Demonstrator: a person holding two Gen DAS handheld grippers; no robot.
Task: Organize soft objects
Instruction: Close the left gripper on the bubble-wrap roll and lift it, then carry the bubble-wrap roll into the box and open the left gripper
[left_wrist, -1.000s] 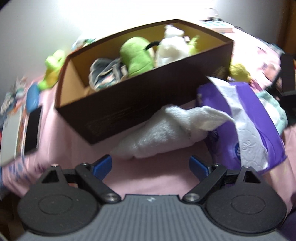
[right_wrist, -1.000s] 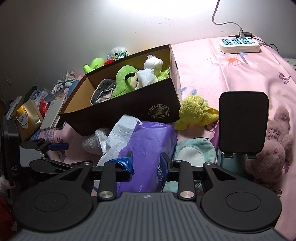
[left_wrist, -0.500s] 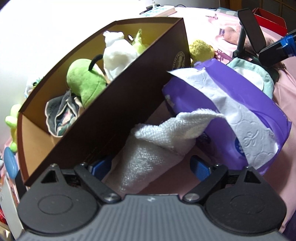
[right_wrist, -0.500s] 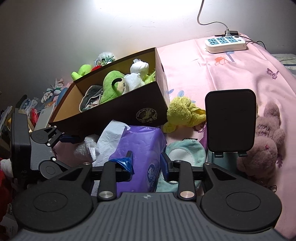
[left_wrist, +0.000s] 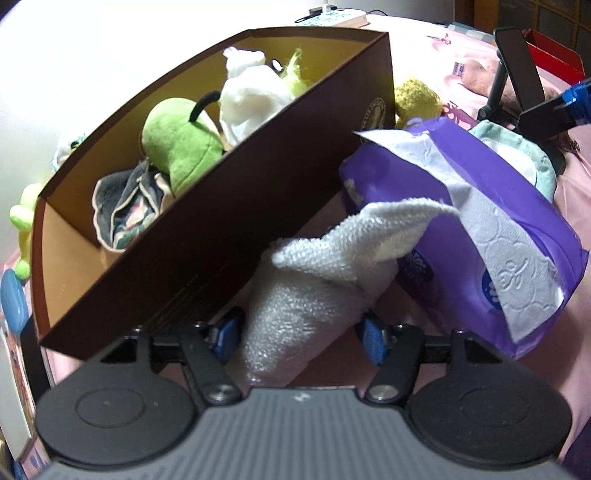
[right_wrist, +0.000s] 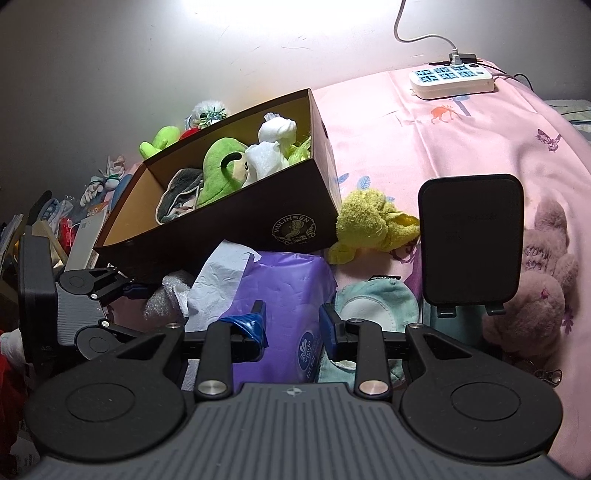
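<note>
Step in hand, as judged: picking up the white towel (left_wrist: 325, 273); your left gripper (left_wrist: 301, 332) straddles its near end, jaws spread, not yet pinching. The towel lies on the pink bedsheet (right_wrist: 424, 147), wedged between the brown box (left_wrist: 258, 192) and the purple tissue pack (left_wrist: 480, 221). Next, close on the towel, lift clear, carry it over the box rim; your right gripper (right_wrist: 291, 328) hovers spread, empty, above the tissue pack. A wall stands behind; clutter crowds the bed.

- Towel (left_wrist: 325, 258): white terry cloth, nubbly, matt.
- Box (left_wrist: 236, 221): dark brown card, smooth, matt; tan inside.
- Tissue pack (left_wrist: 517, 206): glossy purple plastic film; embossed white paper.
- Green plush (left_wrist: 181, 144): fuzzy cloth.
- Bed (right_wrist: 406, 147): pink printed cloth sheet.
- Tongs (left_wrist: 301, 332): matt black plastic, blue pads.
</note>
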